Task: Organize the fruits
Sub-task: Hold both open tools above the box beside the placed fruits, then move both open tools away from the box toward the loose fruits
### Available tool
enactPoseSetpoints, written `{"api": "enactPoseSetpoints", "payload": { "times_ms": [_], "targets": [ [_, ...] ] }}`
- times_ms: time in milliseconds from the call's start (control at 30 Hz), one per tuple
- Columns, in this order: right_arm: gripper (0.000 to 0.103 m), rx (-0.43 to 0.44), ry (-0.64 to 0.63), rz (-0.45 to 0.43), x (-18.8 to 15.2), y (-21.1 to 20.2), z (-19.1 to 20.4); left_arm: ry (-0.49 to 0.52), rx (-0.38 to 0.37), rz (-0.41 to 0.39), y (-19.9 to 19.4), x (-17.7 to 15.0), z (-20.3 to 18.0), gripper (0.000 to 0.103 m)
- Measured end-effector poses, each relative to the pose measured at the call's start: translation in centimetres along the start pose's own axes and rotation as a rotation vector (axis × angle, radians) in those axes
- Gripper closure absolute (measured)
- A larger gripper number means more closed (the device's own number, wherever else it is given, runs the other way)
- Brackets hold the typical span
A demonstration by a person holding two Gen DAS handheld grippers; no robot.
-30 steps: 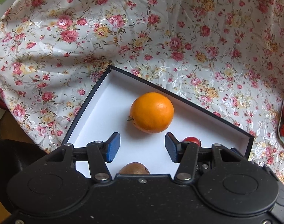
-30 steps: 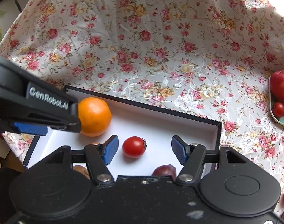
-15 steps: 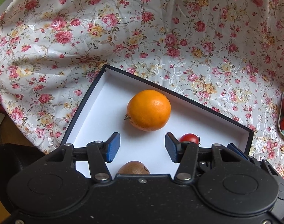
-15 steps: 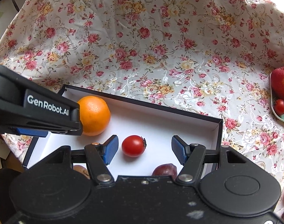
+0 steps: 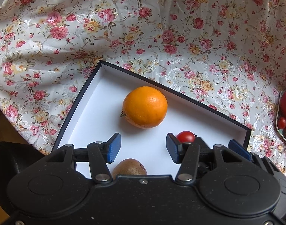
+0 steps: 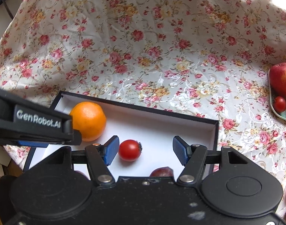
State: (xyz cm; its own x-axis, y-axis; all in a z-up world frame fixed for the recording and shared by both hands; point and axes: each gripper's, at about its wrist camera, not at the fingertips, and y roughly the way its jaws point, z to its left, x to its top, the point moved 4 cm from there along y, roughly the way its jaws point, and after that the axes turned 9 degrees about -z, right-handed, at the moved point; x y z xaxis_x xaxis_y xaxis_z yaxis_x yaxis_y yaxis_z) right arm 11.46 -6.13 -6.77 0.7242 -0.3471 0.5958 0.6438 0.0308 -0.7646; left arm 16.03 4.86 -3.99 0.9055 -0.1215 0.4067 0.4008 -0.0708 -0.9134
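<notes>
Orange: round orange fruit sitting loose on the white floor of the box, toward its far left corner, stem nub pointing left; showing in the right wrist view partly behind the left tool.
Cherry tomato: small red cherry tomato lying mid-box, right of the orange and apart from it; peeking in the left wrist view just past the right-hand pad.
Kiwi: brown fuzzy kiwi resting near the front of the box, half hidden by the tool body.
Plum: dark purple plum lying at the front edge, mostly hidden.
Box: shallow white cardboard box with a dark rim resting on the cloth.
Left gripper: hovering over the box, blue pads spread wide, holding nothing.
Right gripper: likewise gaping wide and empty, tomato lying between the pads but below them, touching neither.
Change: against half a second ago, orange drifting slightly lower and farther from the left pad in the left view; box sliding down-frame in the right view; fruit positions in the box matching.
Cloth: floral rose-print tablecloth covering the table.
Tray: metal tray at far right, well apart from the box, carrying a red apple and more small tomatoes.
</notes>
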Motion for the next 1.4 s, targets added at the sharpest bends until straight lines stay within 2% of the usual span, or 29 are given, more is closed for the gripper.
{"api": "enactPoseSetpoints", "payload": {
  "times_ms": [567, 1400],
  "targets": [
    [0.036, -0.096, 0.093, -0.028, 1.1, -1.4, -5.9, 0.044, -0.008, -0.023, -0.7, 0.2, -1.5, 0.044],
    [0.036, -0.212, 0.198, 0.004, -0.3, -5.2, -16.3, 0.176, -0.108, -0.057, -3.0, -1.1, -10.0, 0.044]
  ]
}}
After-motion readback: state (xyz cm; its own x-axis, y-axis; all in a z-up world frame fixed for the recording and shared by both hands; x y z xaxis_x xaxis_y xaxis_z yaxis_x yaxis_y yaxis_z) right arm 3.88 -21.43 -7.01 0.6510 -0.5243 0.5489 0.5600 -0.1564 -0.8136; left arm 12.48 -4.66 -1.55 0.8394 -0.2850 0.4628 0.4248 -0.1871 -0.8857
